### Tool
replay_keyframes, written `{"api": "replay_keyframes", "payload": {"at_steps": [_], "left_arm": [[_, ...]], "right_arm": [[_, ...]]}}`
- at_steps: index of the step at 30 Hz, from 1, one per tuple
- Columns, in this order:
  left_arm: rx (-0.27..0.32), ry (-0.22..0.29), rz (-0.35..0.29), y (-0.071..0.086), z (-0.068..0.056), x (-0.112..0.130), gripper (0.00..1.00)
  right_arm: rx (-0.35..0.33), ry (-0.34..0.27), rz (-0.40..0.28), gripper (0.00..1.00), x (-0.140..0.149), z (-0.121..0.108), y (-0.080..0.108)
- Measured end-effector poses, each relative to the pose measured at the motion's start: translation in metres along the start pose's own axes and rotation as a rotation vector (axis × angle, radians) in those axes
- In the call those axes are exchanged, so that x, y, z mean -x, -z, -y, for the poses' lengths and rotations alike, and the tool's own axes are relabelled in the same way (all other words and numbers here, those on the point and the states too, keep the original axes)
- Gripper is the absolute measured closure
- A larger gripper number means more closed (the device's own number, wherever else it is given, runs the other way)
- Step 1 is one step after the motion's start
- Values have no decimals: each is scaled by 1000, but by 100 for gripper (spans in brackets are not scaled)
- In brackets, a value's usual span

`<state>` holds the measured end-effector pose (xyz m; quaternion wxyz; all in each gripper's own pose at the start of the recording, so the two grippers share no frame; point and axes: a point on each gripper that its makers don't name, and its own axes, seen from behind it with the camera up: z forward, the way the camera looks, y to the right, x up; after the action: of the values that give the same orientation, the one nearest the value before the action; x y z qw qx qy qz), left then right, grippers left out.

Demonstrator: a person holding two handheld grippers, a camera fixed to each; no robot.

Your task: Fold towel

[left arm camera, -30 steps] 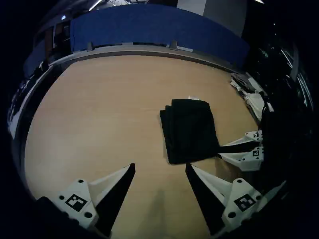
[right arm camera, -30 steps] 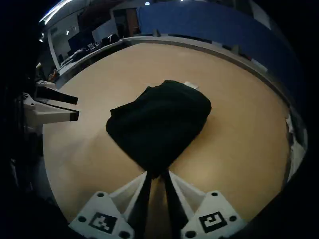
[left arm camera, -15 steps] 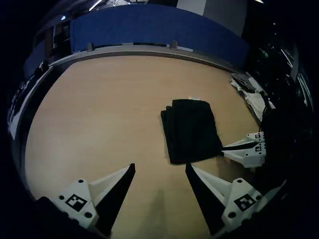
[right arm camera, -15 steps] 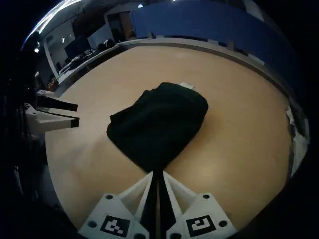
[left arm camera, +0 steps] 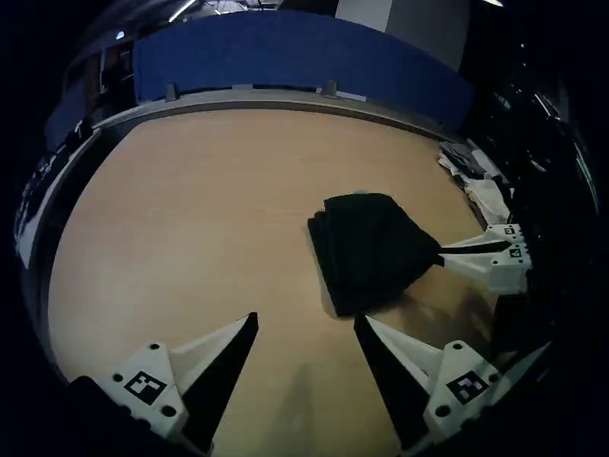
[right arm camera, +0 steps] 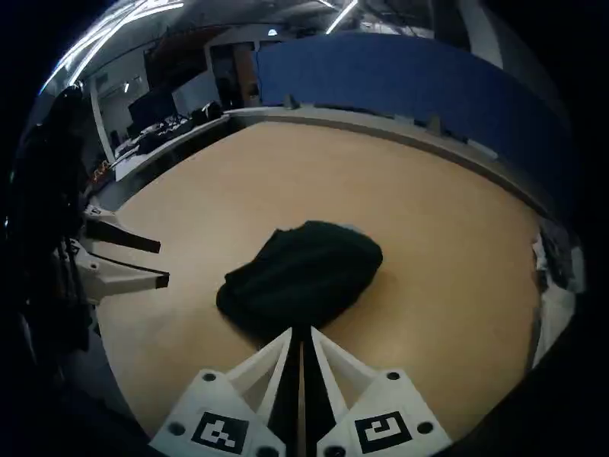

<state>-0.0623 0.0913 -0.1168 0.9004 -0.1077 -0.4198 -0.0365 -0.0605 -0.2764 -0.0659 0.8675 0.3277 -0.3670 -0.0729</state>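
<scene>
Black towel [left arm camera: 369, 247], folded in layers mid-frame, one corner pinched between right gripper [right arm camera: 301, 333] fingers; left gripper [left arm camera: 304, 320] fingers apart.

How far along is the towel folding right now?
Done: the black towel lies on the table as a compact stack of layers. In hand: the right gripper is shut on its near edge, which looks raised off the wood; the left gripper is open, apart from it. Left: probably setting that edge down and letting go.
</scene>
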Motion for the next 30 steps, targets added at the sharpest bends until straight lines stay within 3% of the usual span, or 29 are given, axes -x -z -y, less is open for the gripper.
{"api": "replay_keyframes", "payload": {"at_steps": [15,30], "left_arm": [[9,3,-41,11,0,-15,6],[21,12,-56,18,-1,-19,7]], "right_arm": [[32,104,-126,98,-72,-10,46],[58,158,-175,98,-101,-15,72]]}}
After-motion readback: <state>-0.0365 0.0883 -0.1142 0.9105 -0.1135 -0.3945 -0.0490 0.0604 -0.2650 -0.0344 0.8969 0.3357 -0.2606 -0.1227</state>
